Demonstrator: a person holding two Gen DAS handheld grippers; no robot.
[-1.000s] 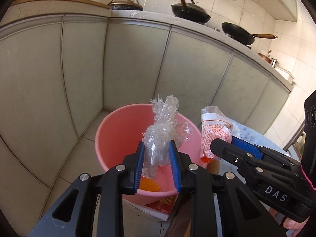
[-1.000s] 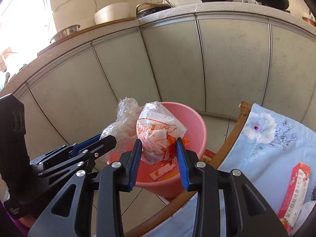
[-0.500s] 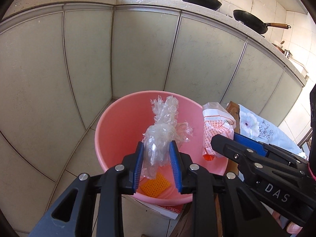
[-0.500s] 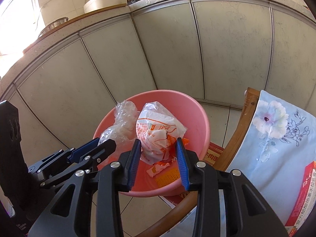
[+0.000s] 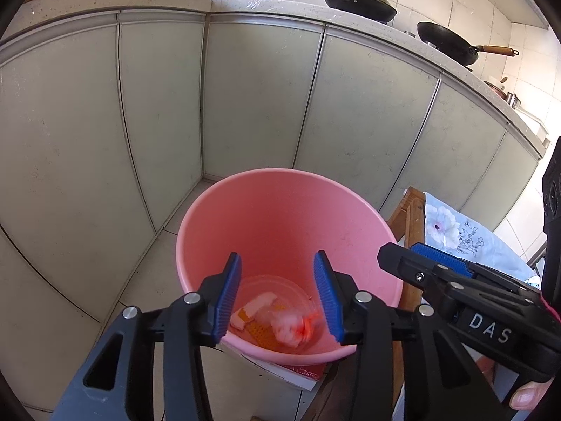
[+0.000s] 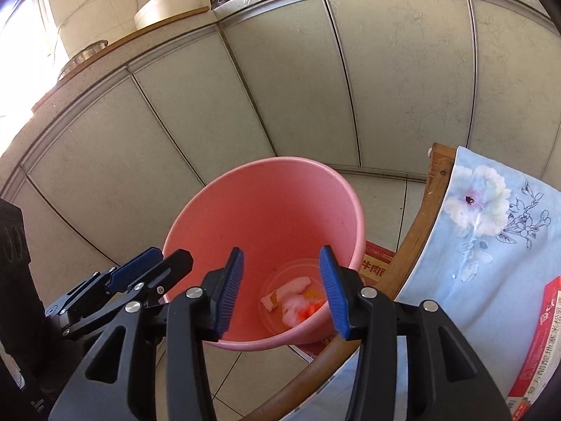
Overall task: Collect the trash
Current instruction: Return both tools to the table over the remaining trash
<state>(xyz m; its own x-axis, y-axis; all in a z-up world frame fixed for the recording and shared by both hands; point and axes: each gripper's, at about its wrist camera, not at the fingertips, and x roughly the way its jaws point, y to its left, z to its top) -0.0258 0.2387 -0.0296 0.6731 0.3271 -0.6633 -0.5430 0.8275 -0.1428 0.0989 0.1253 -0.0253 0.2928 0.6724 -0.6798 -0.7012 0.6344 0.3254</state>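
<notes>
Above the pink bucket (image 5: 280, 231), both tools hang side by side, each with its blue-padded fingers spread wide and nothing held between them.

Left gripper (image 5: 277, 293): gap broad, pads clear of the bucket wall. Seen from the right wrist view it sits at 9 o'clock of the bucket (image 6: 266, 217), its tips over the rim.

Right gripper (image 6: 282, 289): same wide gap, empty. In the left wrist view it enters from 3 o'clock (image 5: 413, 256), fingertip beside the bucket's right rim; a thumb shows at the bottom right corner under its body.

Trash (image 5: 280, 319): lies at the bottom of the bucket, a blurred heap of white, orange and clear plastic wrappers. Individual pieces cannot be told apart in the blur. In the right wrist view the same heap (image 6: 294, 298) sits at the bucket floor, toward 5 o'clock of the bucket's mouth.

Bucket stands on the tiled floor (image 6: 378, 189) in front of pale cabinet doors (image 5: 252, 98), partly on a red and white printed box (image 6: 375, 263).

At 3 o'clock of the bucket: wooden chair frame (image 6: 417, 231) with a blue flowered cloth (image 6: 491, 231); a red packet (image 6: 540, 333) lies on the cloth's near right part.

On the counter (image 5: 280, 10) above the cabinets: two black pans (image 5: 357, 0).
</notes>
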